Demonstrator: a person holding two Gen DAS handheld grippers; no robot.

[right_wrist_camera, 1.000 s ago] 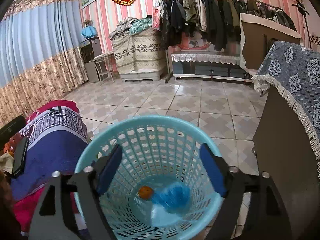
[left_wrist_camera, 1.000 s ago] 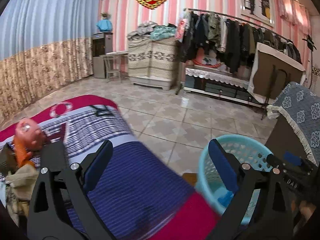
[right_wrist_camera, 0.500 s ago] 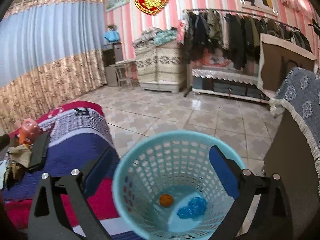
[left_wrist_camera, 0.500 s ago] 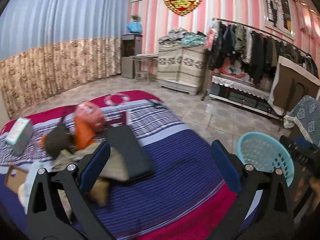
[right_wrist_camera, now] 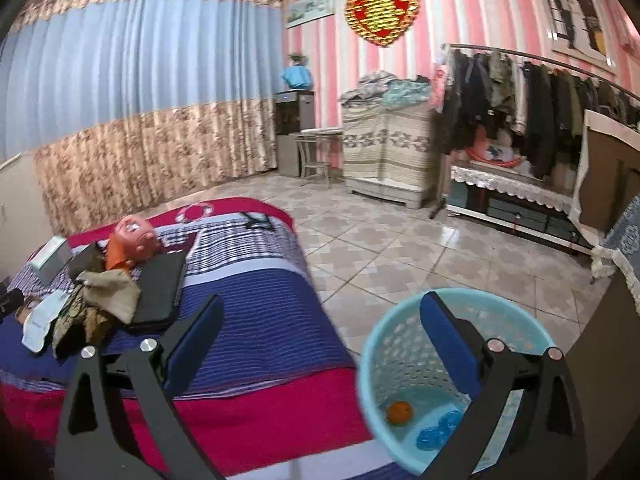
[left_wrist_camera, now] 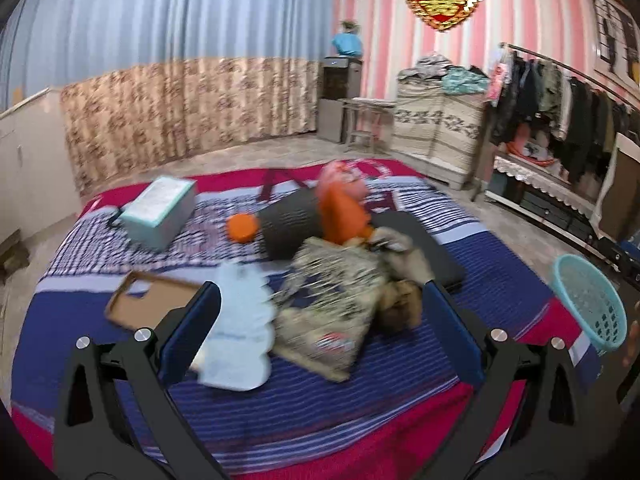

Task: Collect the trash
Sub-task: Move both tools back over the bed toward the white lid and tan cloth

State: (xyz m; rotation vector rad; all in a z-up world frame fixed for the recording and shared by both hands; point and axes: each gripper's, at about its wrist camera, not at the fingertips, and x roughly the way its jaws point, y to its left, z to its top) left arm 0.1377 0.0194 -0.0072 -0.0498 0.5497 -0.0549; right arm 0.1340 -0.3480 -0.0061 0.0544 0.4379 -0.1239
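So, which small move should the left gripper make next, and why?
Probably ease the left gripper forward and down onto the patterned wrapper. Its jaws are open and empty, the wrapper lies right ahead on the blanket, and the basket already holds an orange thing.

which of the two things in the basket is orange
The small round ball on the left of the basket floor; the other piece, to its right, is crumpled and blue.

A heart ornament (right_wrist_camera: 382, 12) hangs above a clothes rack (right_wrist_camera: 532, 92).
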